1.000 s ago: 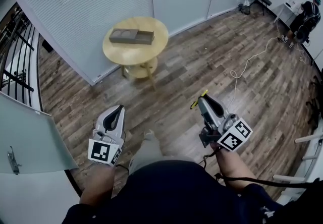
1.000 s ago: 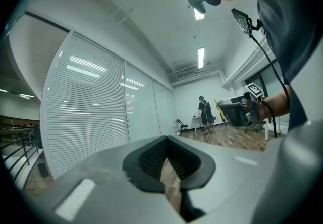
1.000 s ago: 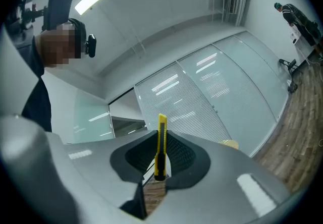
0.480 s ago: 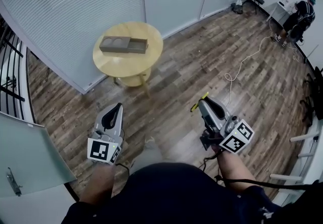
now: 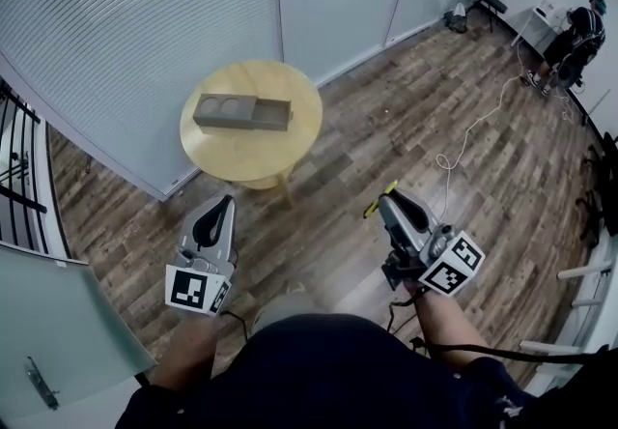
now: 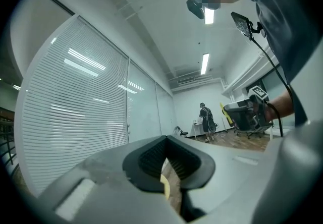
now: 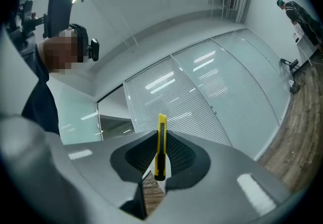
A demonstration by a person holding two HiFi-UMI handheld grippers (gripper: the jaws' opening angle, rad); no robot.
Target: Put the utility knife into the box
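The right tongs (image 5: 387, 197) are clamped on the yellow utility knife (image 7: 161, 142), whose tip pokes out past the pads. The left tongs (image 5: 225, 203) are closed on nothing. The grey box (image 5: 241, 112) sits on the round desk (image 5: 253, 155) (well apart from both tongs).

Right gripper (image 7: 160, 165) jaws clamp yellow utility knife (image 7: 161, 146), upright; slatted blinds (image 7: 202, 97) behind; person's headset (image 7: 75, 36) upper left.
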